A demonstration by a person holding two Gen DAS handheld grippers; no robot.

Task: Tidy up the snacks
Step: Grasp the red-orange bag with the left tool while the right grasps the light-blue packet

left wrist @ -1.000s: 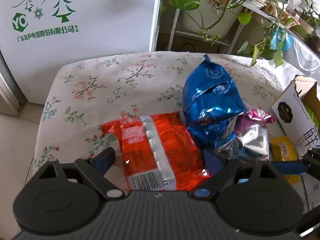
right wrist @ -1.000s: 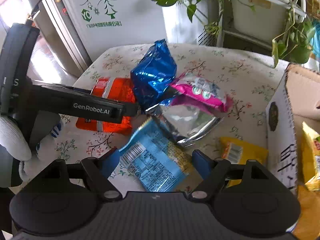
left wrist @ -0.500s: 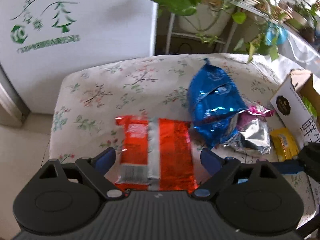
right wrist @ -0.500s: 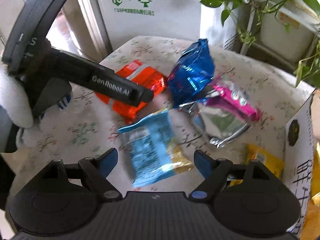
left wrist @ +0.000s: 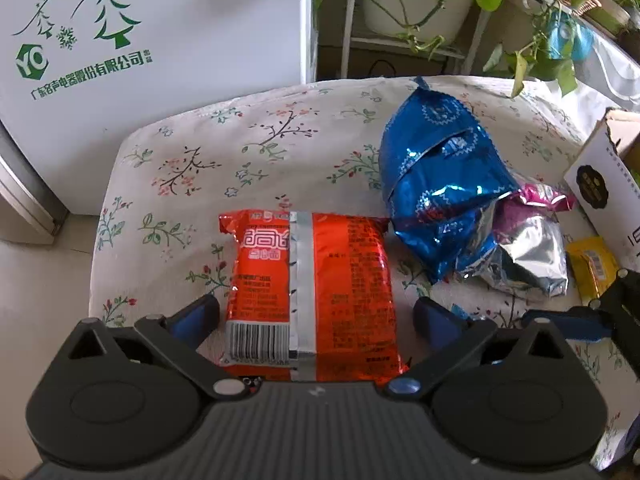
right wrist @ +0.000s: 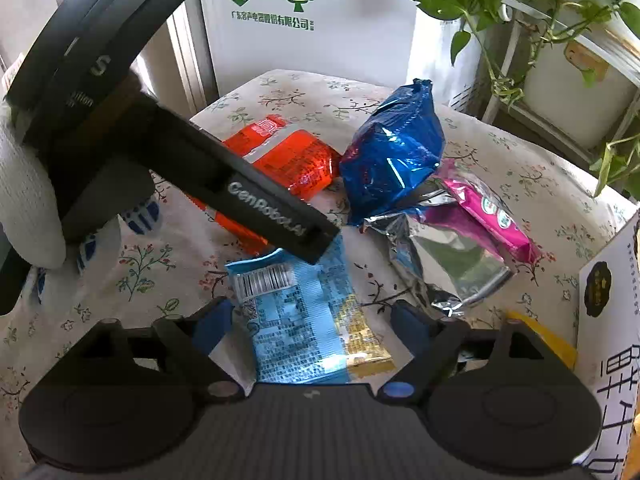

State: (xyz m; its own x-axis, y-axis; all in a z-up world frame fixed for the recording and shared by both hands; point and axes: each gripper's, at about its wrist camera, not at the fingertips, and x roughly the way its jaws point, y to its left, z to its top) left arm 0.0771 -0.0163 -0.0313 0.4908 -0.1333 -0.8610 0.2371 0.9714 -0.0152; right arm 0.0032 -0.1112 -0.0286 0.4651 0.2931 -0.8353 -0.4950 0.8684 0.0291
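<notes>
Since a second ago the orange packet point(left wrist: 312, 300) has come square between the blue fingers point(left wrist: 196, 316) of the left tool point(left wrist: 316, 318), where before it lay skewed, and the light-blue packet point(right wrist: 296, 320) now lies straighter between the fingers of the right tool point(right wrist: 312, 324). Both tools have jaws that are opening; each packet lies flat on the desk point(left wrist: 200, 168) between the pads with a gap at either side, so neither is pinched. On the orange packet a silver seam runs down the back, with a barcode at its near left corner and white characters near the top that are too small to read. A barcode also sits at the far left corner of the light-blue packet, whose near end turns yellow. In the right wrist view the left tool's black arm point(right wrist: 260, 208) crosses above both packets and bears the words "GenRobot.AI"; a white-gloved hand point(right wrist: 28, 200) holds it at the left edge. Behind the orange packet a crumpled blue foil bag point(left wrist: 440, 184) leans on a silver and magenta bag point(left wrist: 532, 248), and a yellow packet point(left wrist: 592, 264) lies by a white carton point(left wrist: 600, 192) with a dark round emblem at the desk's right edge. A white panel point(left wrist: 120, 40) behind the desk shows green trees, a "YO" hexagon and a line of Chinese characters. The floral cloth is bare across the far left half, up to its rounded far edge.
</notes>
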